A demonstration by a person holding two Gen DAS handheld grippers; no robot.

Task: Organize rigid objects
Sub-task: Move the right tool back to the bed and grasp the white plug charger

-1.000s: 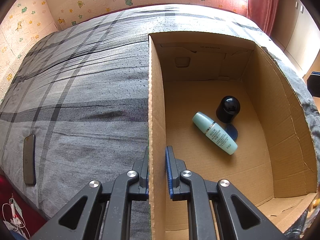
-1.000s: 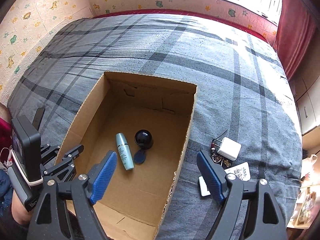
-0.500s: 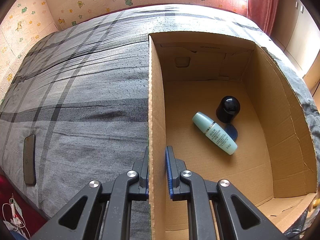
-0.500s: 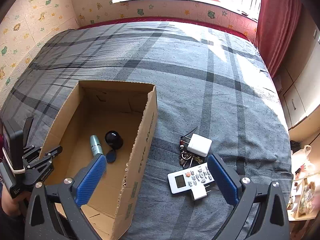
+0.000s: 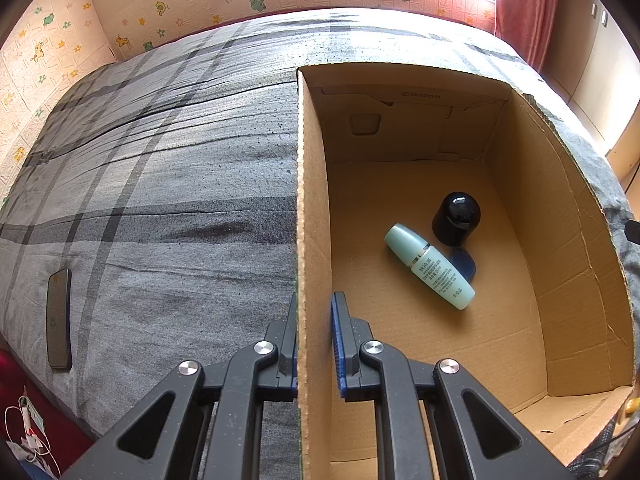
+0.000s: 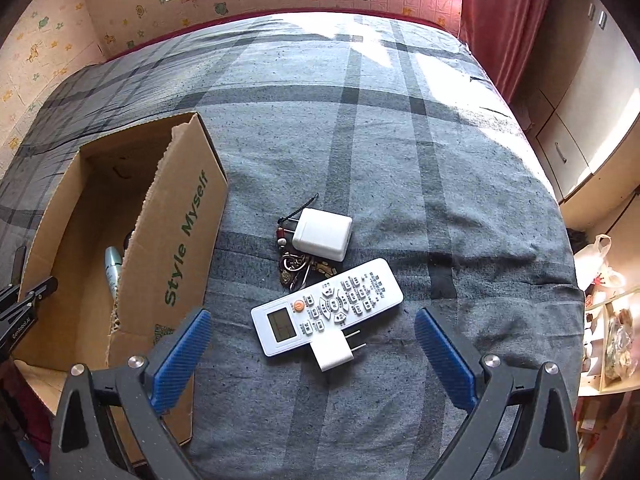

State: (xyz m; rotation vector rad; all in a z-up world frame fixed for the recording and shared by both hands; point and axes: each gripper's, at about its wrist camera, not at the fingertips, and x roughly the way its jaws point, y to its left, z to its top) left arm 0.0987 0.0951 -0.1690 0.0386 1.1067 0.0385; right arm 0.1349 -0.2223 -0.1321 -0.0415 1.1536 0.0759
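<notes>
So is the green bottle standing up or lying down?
Lying down. The green bottle rests on its side on the box floor, cap end toward the far wall, beside the upright black jar.

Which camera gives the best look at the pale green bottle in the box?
The left wrist view. There the pale green bottle lies fully visible on the cardboard box floor beside a black cap. In the right wrist view the box wall hides all but a sliver of it.
</notes>
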